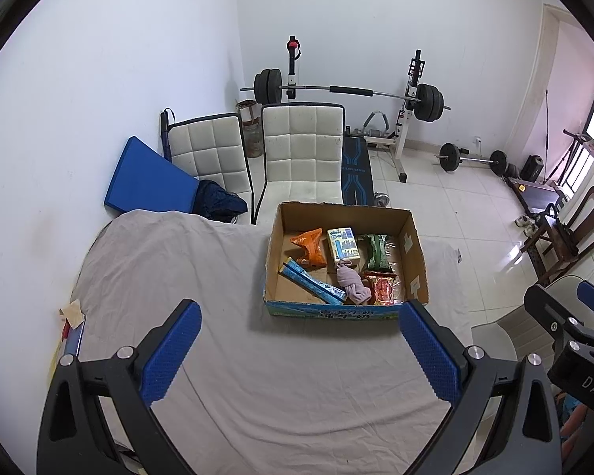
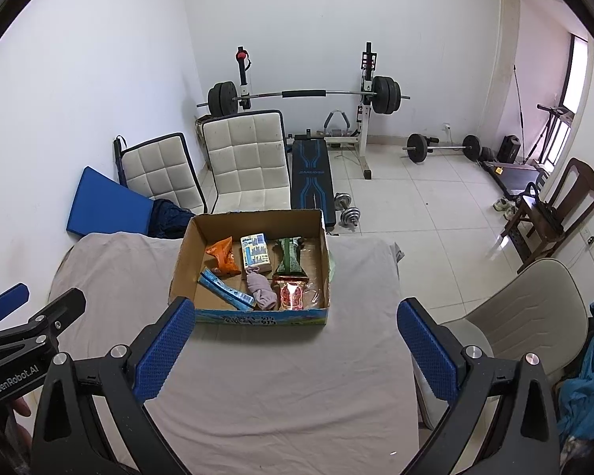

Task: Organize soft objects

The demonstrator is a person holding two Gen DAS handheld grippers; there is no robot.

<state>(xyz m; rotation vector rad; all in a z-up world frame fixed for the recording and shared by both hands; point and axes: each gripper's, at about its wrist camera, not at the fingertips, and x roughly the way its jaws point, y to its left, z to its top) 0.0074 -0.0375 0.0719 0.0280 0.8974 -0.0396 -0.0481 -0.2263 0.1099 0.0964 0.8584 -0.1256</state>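
Note:
A cardboard box (image 1: 415, 253) stands on the grey cloth-covered table (image 1: 178, 269); it also shows in the right wrist view (image 2: 186, 249). It holds an orange packet (image 1: 309, 247), a tissue pack (image 1: 342, 243), a green packet (image 1: 376, 251), a blue packet (image 1: 316, 283), a pink cloth (image 1: 352, 285) and a red packet (image 1: 384, 289). My left gripper (image 1: 301, 316) is open and empty, nearer than the box. My right gripper (image 2: 297, 316) is open and empty, just short of the box's front wall.
Two white chairs (image 1: 301, 150) stand behind the table, with a blue mat (image 1: 146, 178) against the wall. A barbell rack (image 1: 348, 91) and weights stand at the back. A beige chair (image 2: 526, 308) stands right of the table; a wooden chair (image 2: 554, 206) stands farther right.

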